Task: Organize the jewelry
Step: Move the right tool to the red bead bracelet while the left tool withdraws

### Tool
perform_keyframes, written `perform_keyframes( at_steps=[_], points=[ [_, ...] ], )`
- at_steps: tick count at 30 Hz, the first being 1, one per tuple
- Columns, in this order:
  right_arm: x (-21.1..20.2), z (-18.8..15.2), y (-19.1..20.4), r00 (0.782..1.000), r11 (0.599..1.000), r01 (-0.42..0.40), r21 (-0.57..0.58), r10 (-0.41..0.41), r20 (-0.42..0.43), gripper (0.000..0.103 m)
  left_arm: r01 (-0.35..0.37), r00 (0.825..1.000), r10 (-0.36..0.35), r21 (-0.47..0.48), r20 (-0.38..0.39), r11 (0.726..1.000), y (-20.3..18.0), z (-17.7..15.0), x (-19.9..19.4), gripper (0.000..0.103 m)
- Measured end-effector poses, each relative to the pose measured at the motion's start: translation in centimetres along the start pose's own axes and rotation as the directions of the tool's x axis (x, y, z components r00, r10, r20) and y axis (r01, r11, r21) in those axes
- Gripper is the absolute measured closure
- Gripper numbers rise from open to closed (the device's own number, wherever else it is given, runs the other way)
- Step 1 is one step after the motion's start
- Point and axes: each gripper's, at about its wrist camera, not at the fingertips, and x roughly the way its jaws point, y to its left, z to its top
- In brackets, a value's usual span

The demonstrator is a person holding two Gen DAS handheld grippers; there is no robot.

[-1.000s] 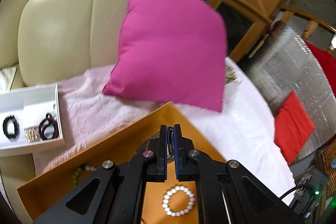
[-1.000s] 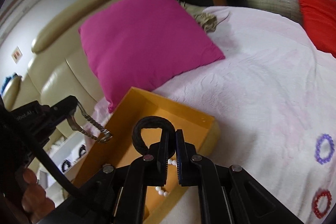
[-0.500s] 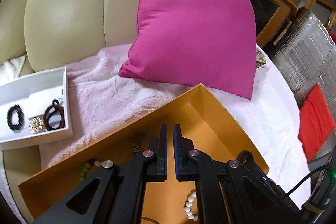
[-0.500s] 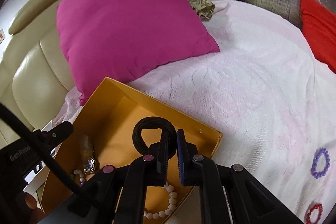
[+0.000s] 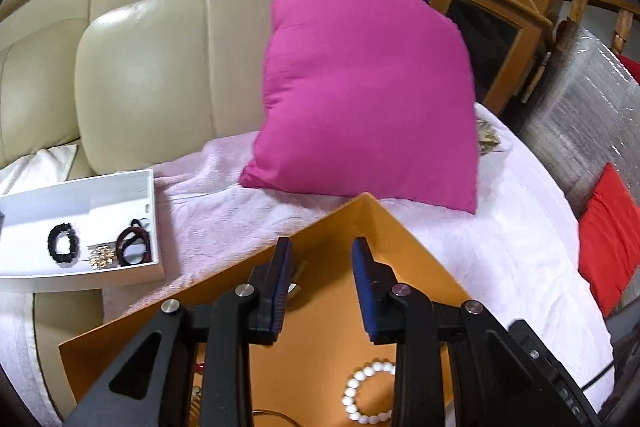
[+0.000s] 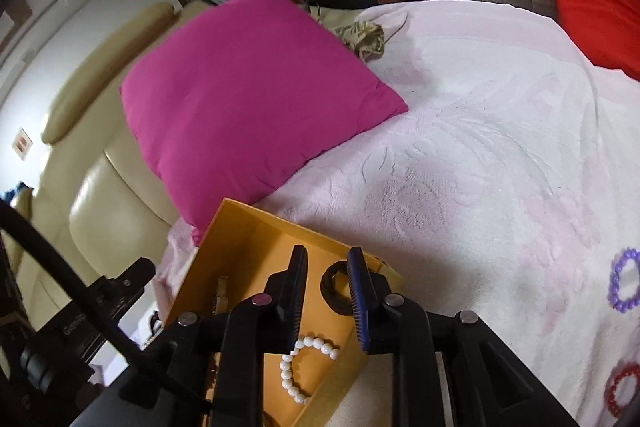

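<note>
My left gripper [image 5: 320, 257] hangs over the orange box [image 5: 404, 251], its jaws opening with nothing between them. A silvery piece [image 5: 295, 286] shows beside its left finger, and a white bead bracelet [image 5: 366, 397] lies lower in the box. My right gripper [image 6: 327, 259] is over the same orange box [image 6: 248, 235], jaws opening. The black hair tie [image 6: 335, 287] lies loose on the box floor just behind the right finger, not pinched. A white bead bracelet [image 6: 306, 367] and a twisted chain [image 6: 220, 297] also lie there.
A white tray [image 5: 120, 187] at left holds a black bracelet [image 5: 62, 247], a gold piece [image 5: 102, 255] and a dark red hair tie [image 5: 134, 247]. A pink pillow [image 5: 360, 95] leans on the cream sofa. Purple [image 6: 624, 281] and red [image 6: 620, 391] bracelets lie on the pale blanket.
Both grippers went from shut to open. The right one let go of the black hair tie, which now lies in the orange box. The left one's chain was dropped into the box earlier.
</note>
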Motion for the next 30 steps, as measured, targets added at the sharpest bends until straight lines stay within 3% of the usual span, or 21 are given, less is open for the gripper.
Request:
perform_keyframes(
  at_steps=[5, 7, 10, 12, 17, 21, 24, 30],
  points=[
    [-5.0, -0.2, -3.8, 0.997, 0.999, 0.026, 0.045, -0.029, 0.07, 0.08, 0.018, 0.998, -0.024, 0.103, 0.063, 0.995, -3.0, -0.9, -1.6, 0.067],
    [-7.9, -0.6, -6.3, 0.993, 0.996, 0.06, 0.07, -0.066, 0.099, 0.08, 0.025, 0.994, -0.041, 0.153, 0.102, 0.988, -4.6, -1.5, -2.6, 0.052],
    [-11.9, -1.6, -9.9, 0.986, 0.989, 0.095, 0.116, -0.11, 0.126, 0.08, 0.047, 0.985, -0.085, 0.236, 0.152, 0.971, -7.2, -2.8, -4.2, 0.046],
    [-14.9, -2.7, -12.8, 0.979, 0.98, 0.119, 0.16, -0.143, 0.142, 0.08, 0.08, 0.978, -0.132, 0.296, 0.161, 0.952, -9.0, -3.9, -5.1, 0.034],
    [-19.8, -6.0, -18.1, 0.963, 0.952, 0.166, 0.257, -0.213, 0.164, 0.08, 0.14, 0.96, -0.24, 0.494, 0.146, 0.858, -14.4, -8.0, -6.5, 0.021],
    [-20.4, -8.7, -20.9, 0.963, 0.936, 0.134, 0.326, -0.2, 0.179, 0.08, 0.232, 0.952, -0.306, 0.607, 0.02, 0.76, -17.8, -11.4, -5.7, 0.018],
    [-18.8, -9.6, -23.0, 0.976, 0.908, 0.121, 0.4, -0.182, 0.118, 0.08, 0.233, 0.958, -0.283, 0.659, -0.031, 0.715, -19.6, -13.7, -4.6, 0.018],
    [-17.2, -9.3, -24.1, 0.983, 0.901, 0.142, 0.41, -0.179, 0.052, 0.08, 0.181, 0.966, -0.257, 0.744, -0.013, 0.643, -21.2, -16.3, -4.4, 0.018]
  ],
)
